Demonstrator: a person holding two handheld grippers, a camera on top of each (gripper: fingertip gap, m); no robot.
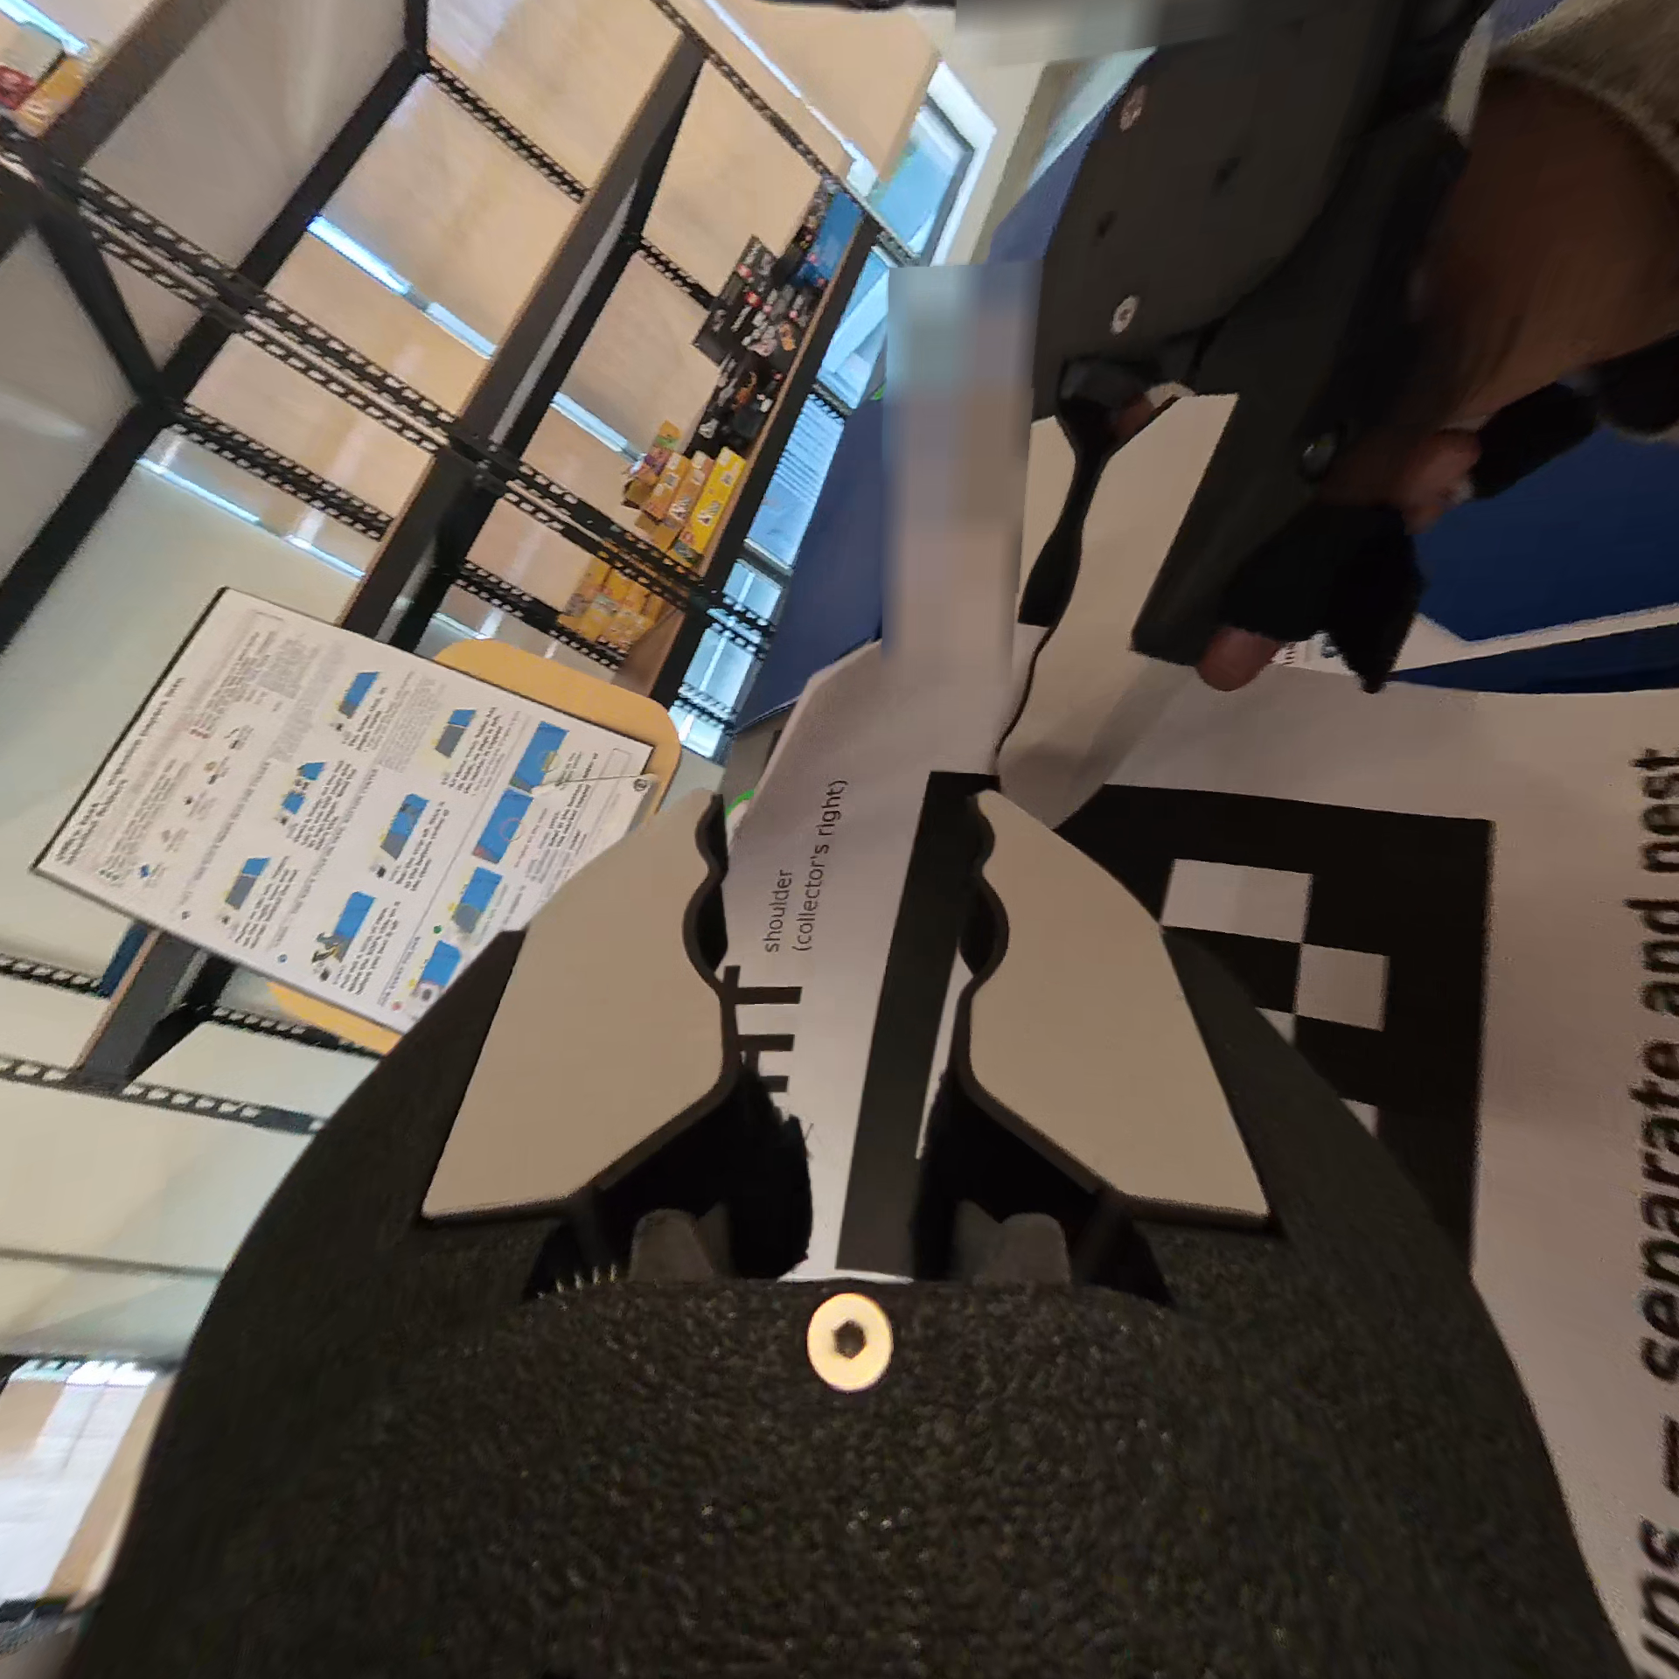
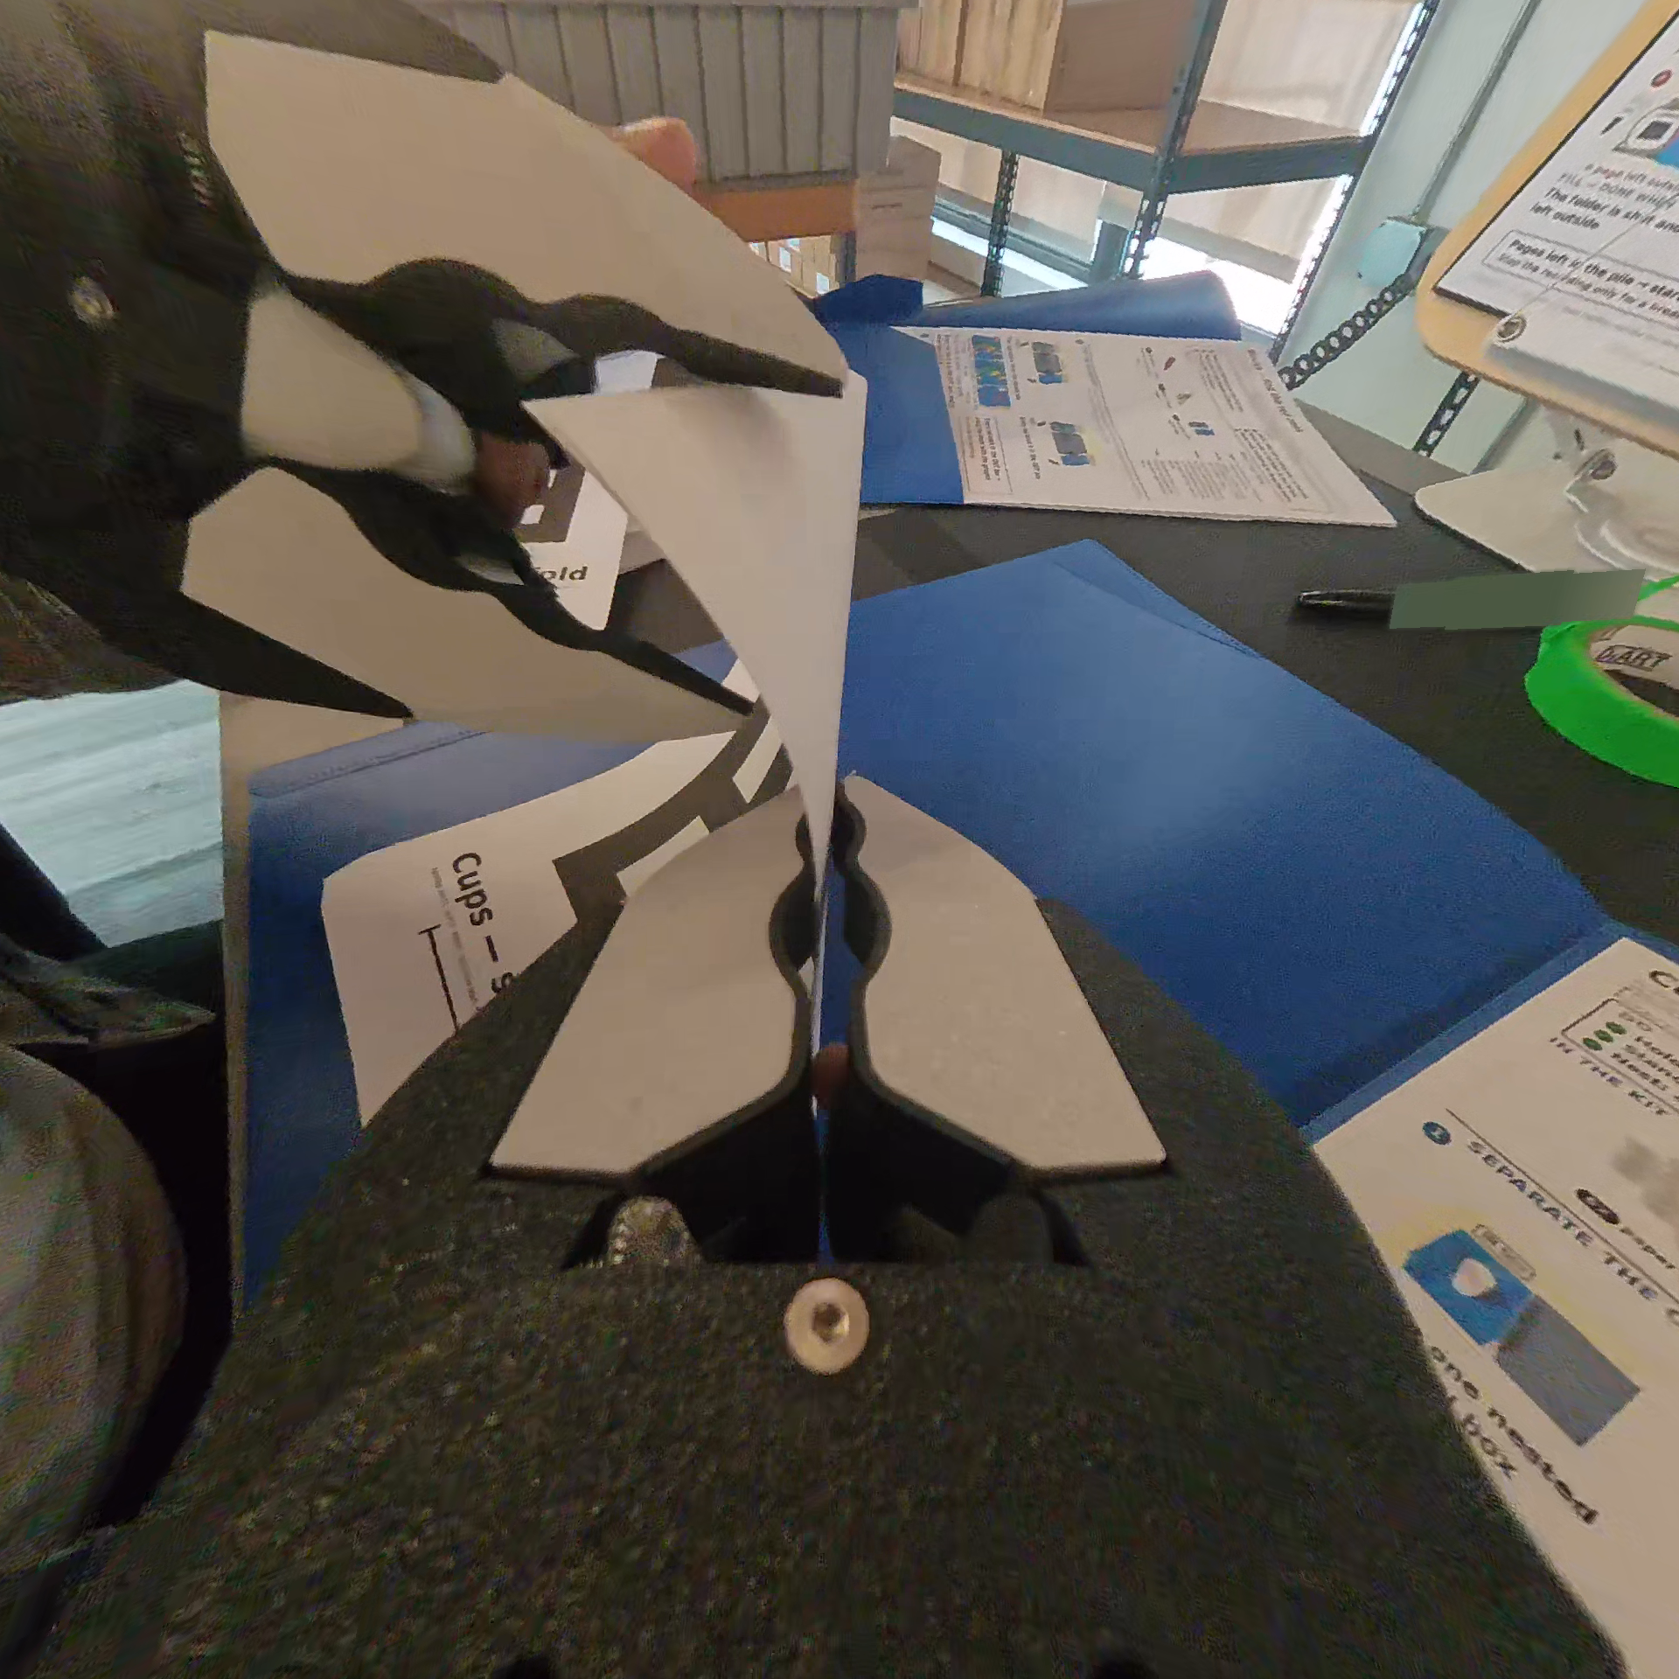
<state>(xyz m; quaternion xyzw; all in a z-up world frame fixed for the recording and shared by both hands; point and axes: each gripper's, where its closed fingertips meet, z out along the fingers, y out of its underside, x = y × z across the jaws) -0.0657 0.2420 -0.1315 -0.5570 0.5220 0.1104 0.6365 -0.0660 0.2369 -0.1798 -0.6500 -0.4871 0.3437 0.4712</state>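
A white sheet of paper (image 2: 727,472) with black print is held up off the table, bent into a curl. My right gripper (image 2: 829,795) is shut on the sheet's lower edge, which stands upright between its fingers. My left gripper (image 2: 790,545) is at the upper left of the right wrist view, jaws apart, with the curled top of the sheet between them. In the left wrist view the left gripper (image 1: 845,804) is open and the printed sheet (image 1: 818,909) runs through the gap. The right gripper (image 1: 1077,627) shows farther off there, gripped by a gloved hand (image 1: 1317,591).
An open blue folder (image 2: 1181,818) lies on the black table, a printed page (image 2: 436,954) in its left pocket. Another printed page (image 2: 1499,1272) lies at right. A green tape roll (image 2: 1608,690), a black pen (image 2: 1345,598), a clipboard stand (image 2: 1590,227) and shelving (image 1: 545,363) surround.
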